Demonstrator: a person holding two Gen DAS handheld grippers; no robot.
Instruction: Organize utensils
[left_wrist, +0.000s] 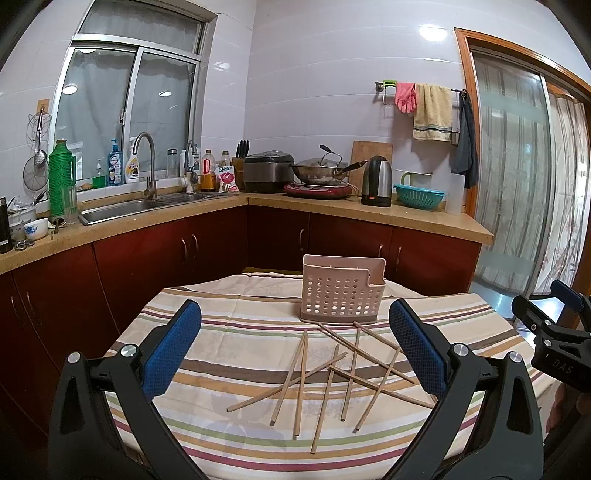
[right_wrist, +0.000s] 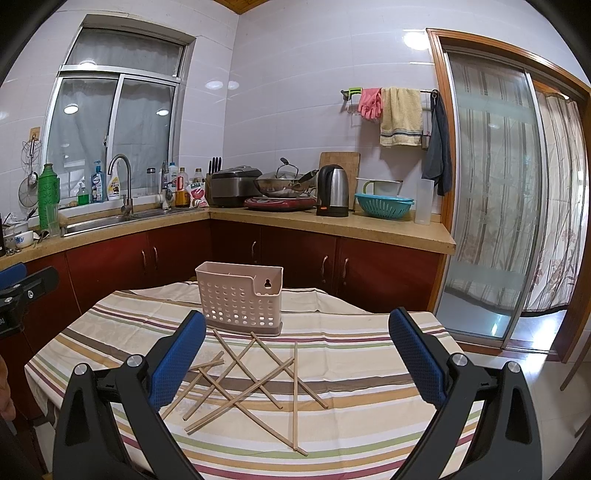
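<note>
Several wooden chopsticks (left_wrist: 332, 373) lie scattered and crossed on the striped tablecloth (left_wrist: 236, 332); they also show in the right wrist view (right_wrist: 255, 380). A beige perforated utensil holder (left_wrist: 341, 291) stands upright behind them, also seen in the right wrist view (right_wrist: 242, 299), and looks empty. My left gripper (left_wrist: 295, 347) is open and empty, held above the chopsticks. My right gripper (right_wrist: 297, 354) is open and empty, also above the pile. The right gripper shows at the left view's right edge (left_wrist: 554, 332).
The small table's cloth (right_wrist: 369, 354) drops off at all edges. Red cabinets (left_wrist: 221, 251) and a counter with sink (left_wrist: 129, 208), wok, kettle (left_wrist: 377, 181) and teal colander stand behind. A sliding glass door (right_wrist: 491, 199) is at the right.
</note>
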